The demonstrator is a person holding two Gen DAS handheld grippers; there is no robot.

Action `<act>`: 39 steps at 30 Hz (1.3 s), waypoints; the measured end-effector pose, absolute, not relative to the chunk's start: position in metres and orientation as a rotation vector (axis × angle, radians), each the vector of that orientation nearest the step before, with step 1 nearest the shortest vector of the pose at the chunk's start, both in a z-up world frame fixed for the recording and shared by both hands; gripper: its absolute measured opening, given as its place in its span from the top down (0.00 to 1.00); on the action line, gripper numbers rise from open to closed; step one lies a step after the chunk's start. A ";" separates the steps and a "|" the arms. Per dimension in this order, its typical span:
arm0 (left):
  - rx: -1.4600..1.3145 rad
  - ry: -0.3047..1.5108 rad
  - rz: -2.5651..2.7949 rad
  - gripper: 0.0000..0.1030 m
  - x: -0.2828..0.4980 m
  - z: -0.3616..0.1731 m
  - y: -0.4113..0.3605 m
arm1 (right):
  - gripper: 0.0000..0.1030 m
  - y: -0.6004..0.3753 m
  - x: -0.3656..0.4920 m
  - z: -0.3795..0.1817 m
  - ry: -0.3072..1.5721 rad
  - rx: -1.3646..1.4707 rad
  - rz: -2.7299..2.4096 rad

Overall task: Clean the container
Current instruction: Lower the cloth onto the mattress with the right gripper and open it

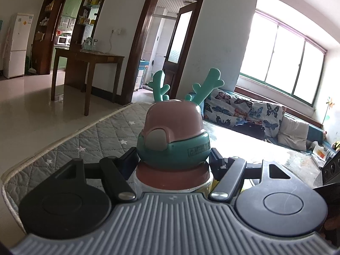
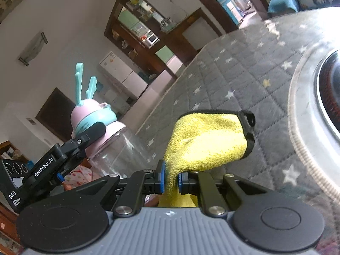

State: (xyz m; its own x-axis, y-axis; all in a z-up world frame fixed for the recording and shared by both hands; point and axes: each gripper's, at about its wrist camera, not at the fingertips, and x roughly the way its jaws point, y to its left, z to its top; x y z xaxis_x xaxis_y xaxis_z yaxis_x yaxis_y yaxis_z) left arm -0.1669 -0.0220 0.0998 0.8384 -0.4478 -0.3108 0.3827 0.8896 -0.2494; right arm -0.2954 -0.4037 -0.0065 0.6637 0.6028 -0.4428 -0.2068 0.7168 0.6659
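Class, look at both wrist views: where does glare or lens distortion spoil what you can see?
Left wrist view: the window is blown out white and glare washes over the table behind the bottle; door frames bow. Right wrist view: the room tilts and curves, yet the yellow cloth stays sharp.

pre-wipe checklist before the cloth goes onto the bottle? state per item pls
1. Left gripper clamped on the antler-lid bottle: ok.
2. Bottle's pink and teal lid on: ok.
3. Right gripper shut on the yellow cloth: ok.
4. Cloth touching the bottle's clear glass: not ok, a gap shows between them.
5. Enough cloth free ahead of the right gripper for wiping: ok.
6. Dirt on the glass: cannot tell.
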 end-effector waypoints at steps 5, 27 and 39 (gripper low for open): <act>-0.178 0.353 -0.460 0.32 -0.154 0.103 -0.032 | 0.89 -0.415 -0.303 0.001 0.667 0.572 0.435; -0.182 0.347 -0.498 0.32 -0.077 0.087 -0.132 | 0.88 -0.438 -0.310 -0.018 0.737 0.348 0.253; -0.151 0.349 -0.483 0.32 -0.070 0.082 -0.149 | 0.58 -0.436 -0.312 -0.018 0.732 0.374 0.296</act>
